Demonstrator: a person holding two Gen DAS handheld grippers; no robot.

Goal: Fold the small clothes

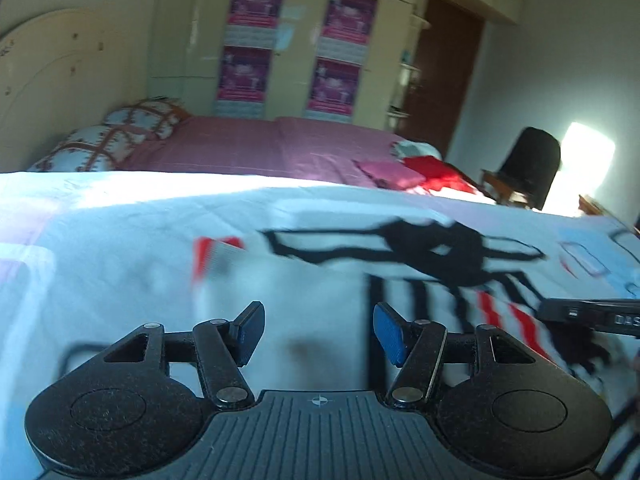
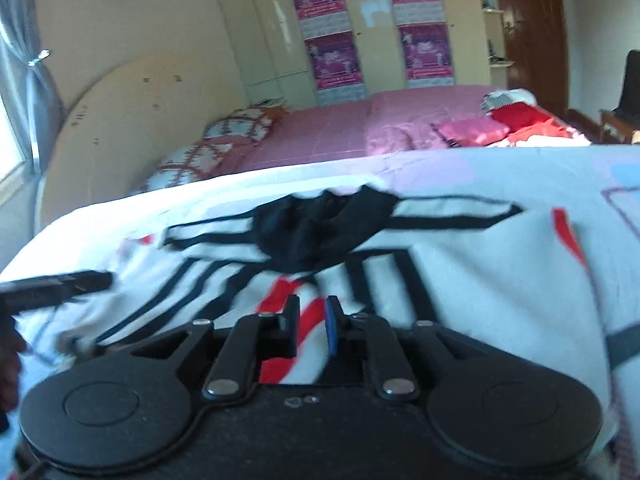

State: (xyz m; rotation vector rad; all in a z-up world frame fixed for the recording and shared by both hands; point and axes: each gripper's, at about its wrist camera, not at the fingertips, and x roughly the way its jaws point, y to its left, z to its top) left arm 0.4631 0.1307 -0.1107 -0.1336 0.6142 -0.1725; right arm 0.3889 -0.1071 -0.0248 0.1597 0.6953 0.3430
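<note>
A small white garment with black stripes, red marks and a black collar lies spread on a white sheet. My left gripper is open and empty, just above the garment's white part. In the right wrist view the same garment lies ahead, its black collar further off. My right gripper is shut on a fold of the garment's white and red cloth. Its tip also shows at the right edge of the left wrist view. The left gripper's tip shows at the left edge of the right wrist view.
The white sheet covers the near surface. Behind it is a bed with a pink cover, patterned pillows and a pile of red and pink clothes. A dark chair stands at the right, wardrobes at the back.
</note>
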